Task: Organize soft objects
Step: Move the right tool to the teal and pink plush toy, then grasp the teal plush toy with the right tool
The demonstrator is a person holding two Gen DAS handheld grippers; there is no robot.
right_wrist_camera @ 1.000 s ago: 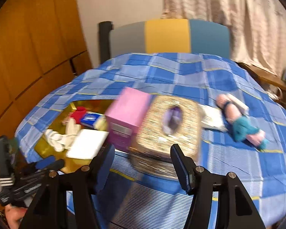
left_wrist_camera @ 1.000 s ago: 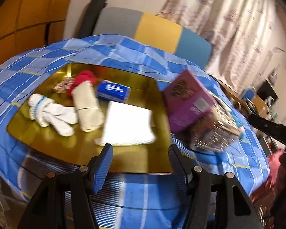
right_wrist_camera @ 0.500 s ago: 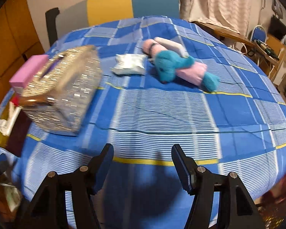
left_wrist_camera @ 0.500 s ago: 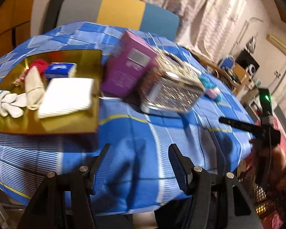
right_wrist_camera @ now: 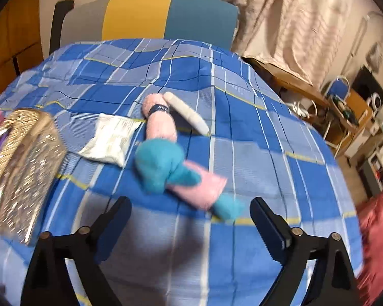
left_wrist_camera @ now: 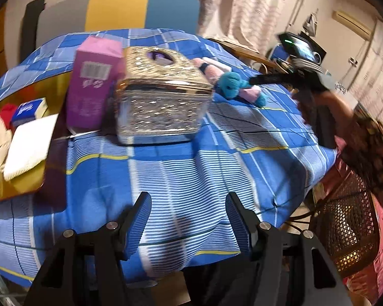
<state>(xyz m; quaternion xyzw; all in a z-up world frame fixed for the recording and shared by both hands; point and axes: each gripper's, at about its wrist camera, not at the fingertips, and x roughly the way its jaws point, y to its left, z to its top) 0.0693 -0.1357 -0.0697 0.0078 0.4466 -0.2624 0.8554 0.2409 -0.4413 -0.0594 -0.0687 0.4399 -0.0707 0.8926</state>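
The right tool (right_wrist_camera: 190,216) hangs spread and empty just near of the fuzzy pink-and-teal rolled socks (right_wrist_camera: 177,170) on the blue checked table (right_wrist_camera: 242,127); straddle the teal bulge, close gently; the left tool (left_wrist_camera: 187,215), spread too, holds nothing.

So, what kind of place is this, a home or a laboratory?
Most likely a lived-in room at home. A table under a blue checked tablecloth stands before a padded chair, long curtains hang behind, and an air conditioner sits high on the wall.
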